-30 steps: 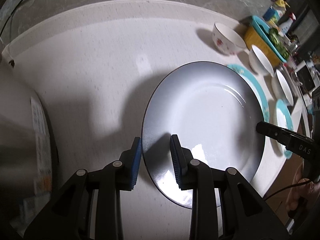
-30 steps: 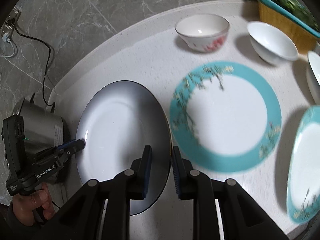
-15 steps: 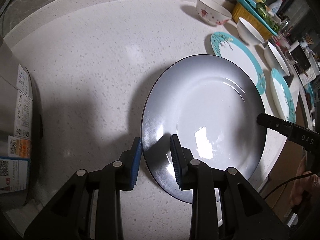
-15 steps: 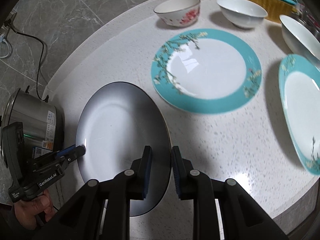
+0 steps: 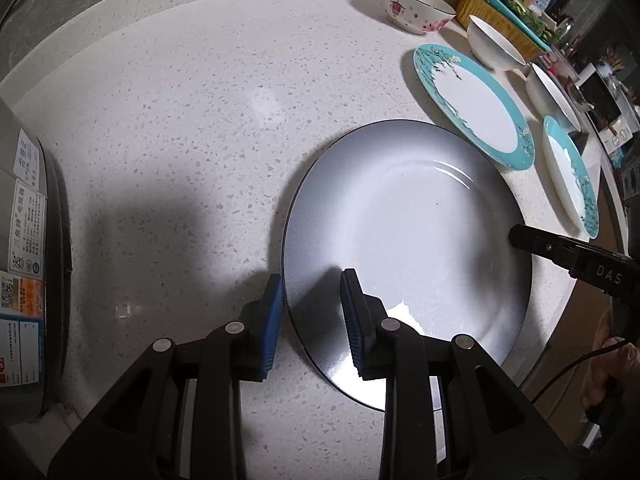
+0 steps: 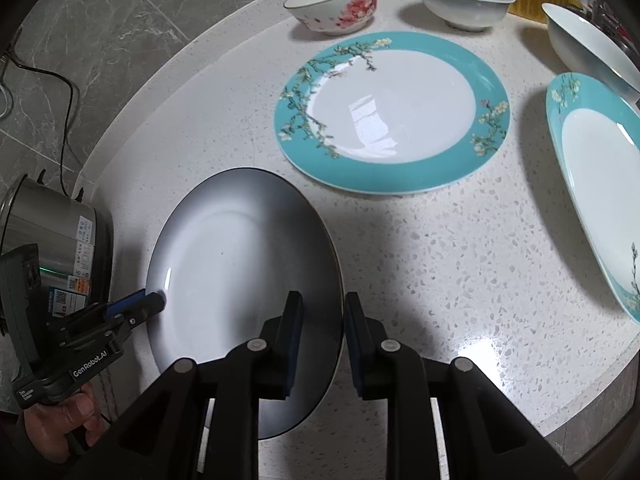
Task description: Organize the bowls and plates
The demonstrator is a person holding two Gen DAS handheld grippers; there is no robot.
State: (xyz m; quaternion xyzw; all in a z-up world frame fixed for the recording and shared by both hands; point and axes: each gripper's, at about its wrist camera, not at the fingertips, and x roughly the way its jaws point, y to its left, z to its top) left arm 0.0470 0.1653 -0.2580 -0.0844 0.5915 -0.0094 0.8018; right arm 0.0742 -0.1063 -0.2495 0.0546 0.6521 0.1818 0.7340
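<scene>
- Grey plate (image 5: 404, 240): large, round, thin dark rim, grey edge fading to a pale glossy centre, bright glare patches.
- It sits over the speckled white countertop (image 5: 180, 120), between the steel cooker (image 6: 52, 236) and the teal floral plate (image 6: 392, 112); whether it rests on the surface or hangs just above, can't tell.
- Left gripper (image 5: 312, 316): blue pads straddle the plate's left rim, clamped on it.
- Right gripper (image 6: 322, 336): clamped on the opposite rim (one finger over the plate, one outside).
- Left wrist view only: cooker label stickers close up, yellow basket (image 5: 496, 20) with greens, bottles behind it.
- Right wrist view only: person's hand (image 6: 60, 420) on the left gripper's handle, grey marble wall, cooker cable, red-flower bowl (image 6: 334, 4) and white bowl (image 6: 464, 0) seen clearly.
</scene>
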